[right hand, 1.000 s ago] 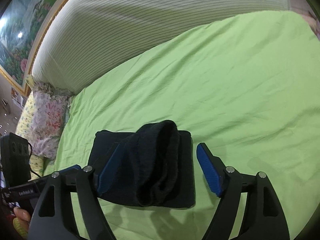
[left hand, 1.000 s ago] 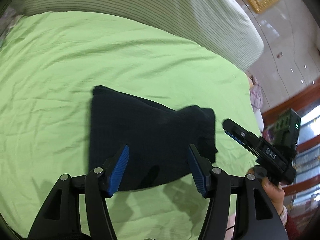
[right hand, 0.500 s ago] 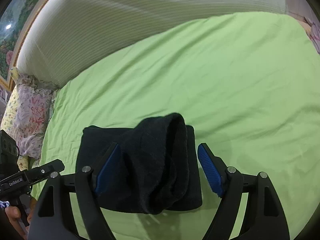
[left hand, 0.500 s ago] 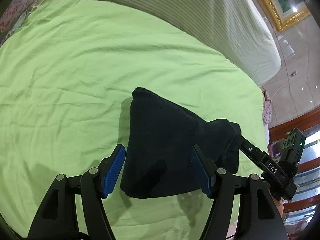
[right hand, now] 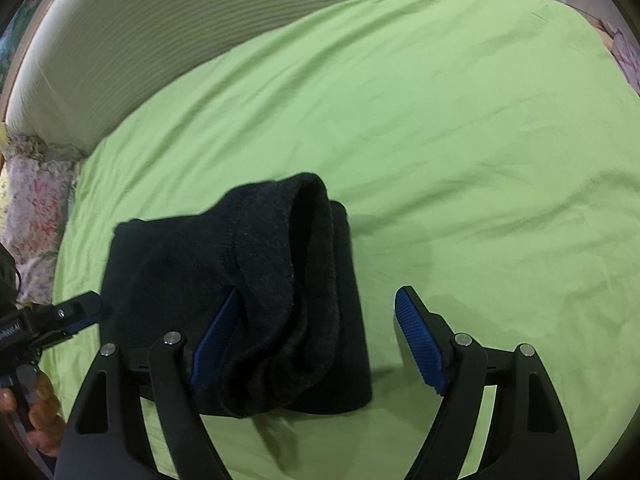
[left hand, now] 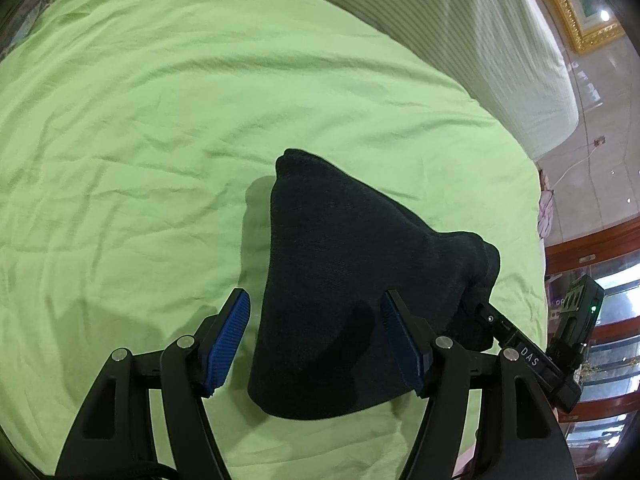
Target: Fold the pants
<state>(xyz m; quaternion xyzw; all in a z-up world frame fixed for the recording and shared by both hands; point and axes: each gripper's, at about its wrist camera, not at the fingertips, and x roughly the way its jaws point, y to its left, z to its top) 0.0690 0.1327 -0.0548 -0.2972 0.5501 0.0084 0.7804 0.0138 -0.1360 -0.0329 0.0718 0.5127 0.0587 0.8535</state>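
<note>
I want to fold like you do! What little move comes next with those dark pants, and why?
Probably lower both grippers and pinch the near edge. The folded dark knit pants lie on the wrinkled green bedsheet, one end still bulging up. The left gripper has just been opening and the right gripper stands open; both straddle the cloth, neither pinching it.

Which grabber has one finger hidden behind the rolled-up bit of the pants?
The right gripper: one blue pad sits behind the black pants' raised fold. The left gripper's pads both show.
</note>
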